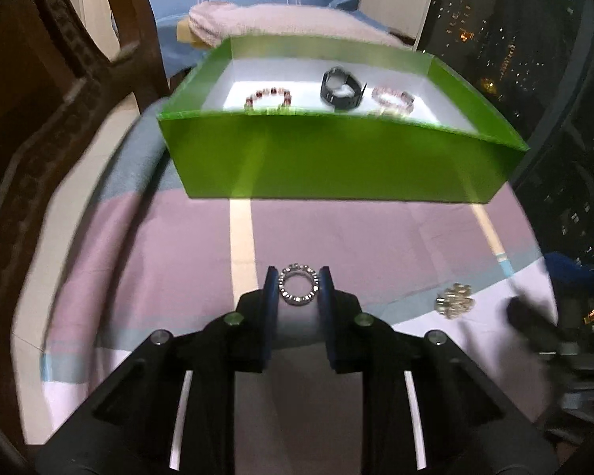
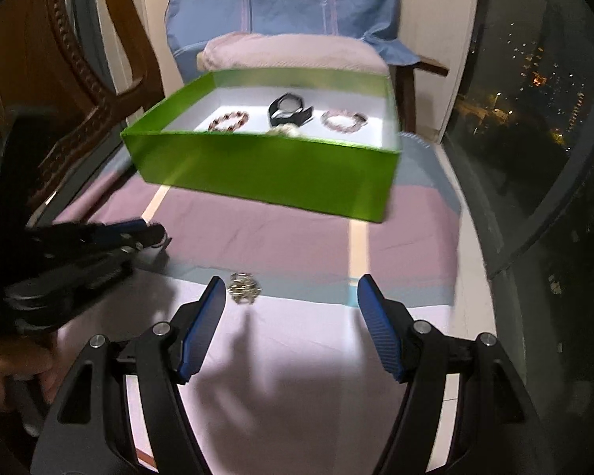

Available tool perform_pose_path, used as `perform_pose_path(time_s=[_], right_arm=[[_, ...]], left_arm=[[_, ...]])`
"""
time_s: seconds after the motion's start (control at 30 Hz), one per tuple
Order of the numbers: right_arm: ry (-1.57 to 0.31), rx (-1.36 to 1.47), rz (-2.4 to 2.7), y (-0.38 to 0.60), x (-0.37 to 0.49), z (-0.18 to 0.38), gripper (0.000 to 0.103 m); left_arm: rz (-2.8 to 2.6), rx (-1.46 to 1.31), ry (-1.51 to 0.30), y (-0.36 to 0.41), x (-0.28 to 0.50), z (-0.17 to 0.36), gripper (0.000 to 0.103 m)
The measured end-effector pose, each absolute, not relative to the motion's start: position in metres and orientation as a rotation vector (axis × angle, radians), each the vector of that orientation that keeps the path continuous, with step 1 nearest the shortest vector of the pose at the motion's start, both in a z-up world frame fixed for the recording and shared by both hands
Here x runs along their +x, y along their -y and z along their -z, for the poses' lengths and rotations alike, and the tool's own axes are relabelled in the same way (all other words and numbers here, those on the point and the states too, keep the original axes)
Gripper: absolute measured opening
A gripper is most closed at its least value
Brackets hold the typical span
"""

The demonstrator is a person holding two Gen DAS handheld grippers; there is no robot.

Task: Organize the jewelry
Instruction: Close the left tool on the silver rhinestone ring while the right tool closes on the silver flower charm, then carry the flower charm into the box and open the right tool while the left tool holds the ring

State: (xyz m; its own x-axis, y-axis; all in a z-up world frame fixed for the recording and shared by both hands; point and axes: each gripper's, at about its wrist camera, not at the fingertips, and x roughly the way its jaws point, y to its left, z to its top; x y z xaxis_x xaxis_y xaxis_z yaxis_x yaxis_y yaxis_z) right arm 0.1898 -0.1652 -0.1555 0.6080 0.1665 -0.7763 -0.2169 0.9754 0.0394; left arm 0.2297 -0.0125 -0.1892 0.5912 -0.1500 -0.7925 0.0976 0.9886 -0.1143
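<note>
My left gripper (image 1: 299, 277) is shut on a silver beaded bracelet (image 1: 299, 285), held above the striped cloth in front of the green box (image 1: 336, 158). The box holds a dark red bead bracelet (image 1: 268, 98), a black watch (image 1: 341, 89) and a pink bead bracelet (image 1: 392, 101). A gold-coloured jewelry pile (image 1: 454, 300) lies on the cloth to the right; in the right wrist view the pile (image 2: 244, 288) lies just beyond the left finger. My right gripper (image 2: 291, 289) is open and empty above the cloth. The left gripper (image 2: 146, 233) also shows there at left.
The box (image 2: 265, 174) sits on a pink, blue and white striped cloth (image 2: 297, 233). A folded pink towel (image 2: 293, 53) and blue fabric lie behind it. A carved wooden frame (image 1: 59, 79) stands at left, a dark window (image 2: 534, 118) at right.
</note>
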Motion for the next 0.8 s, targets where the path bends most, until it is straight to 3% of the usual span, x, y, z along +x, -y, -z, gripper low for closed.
perform_pose_path(time_s=[0.17,0.23,0.3,0.37,0.8], right_arm=[[-0.921,-0.078,-0.242,0.145,0.200,0.170,0.061],[-0.938,-0.105,-0.249,0.136,0.204,0.179,0.051],[-0.956,-0.130,-0.248,0.131,0.208,0.189,0.028],[-0.953,-0.153,-0.243,0.127,0.208,0.186,0.014],[-0.692,0.057,-0.257,0.171,0.144,0.065,0.014]], left_arm=[[0.153,-0.081,-0.827,0.001,0.202,0.144,0.021],[0.155,-0.094,-0.786,-0.006,0.187,0.125,0.021],[0.161,-0.104,-0.754,-0.010,0.176,0.111,0.021],[0.160,-0.109,-0.731,-0.013,0.168,0.101,0.021],[0.179,-0.127,-0.657,-0.016,0.133,0.057,0.021]])
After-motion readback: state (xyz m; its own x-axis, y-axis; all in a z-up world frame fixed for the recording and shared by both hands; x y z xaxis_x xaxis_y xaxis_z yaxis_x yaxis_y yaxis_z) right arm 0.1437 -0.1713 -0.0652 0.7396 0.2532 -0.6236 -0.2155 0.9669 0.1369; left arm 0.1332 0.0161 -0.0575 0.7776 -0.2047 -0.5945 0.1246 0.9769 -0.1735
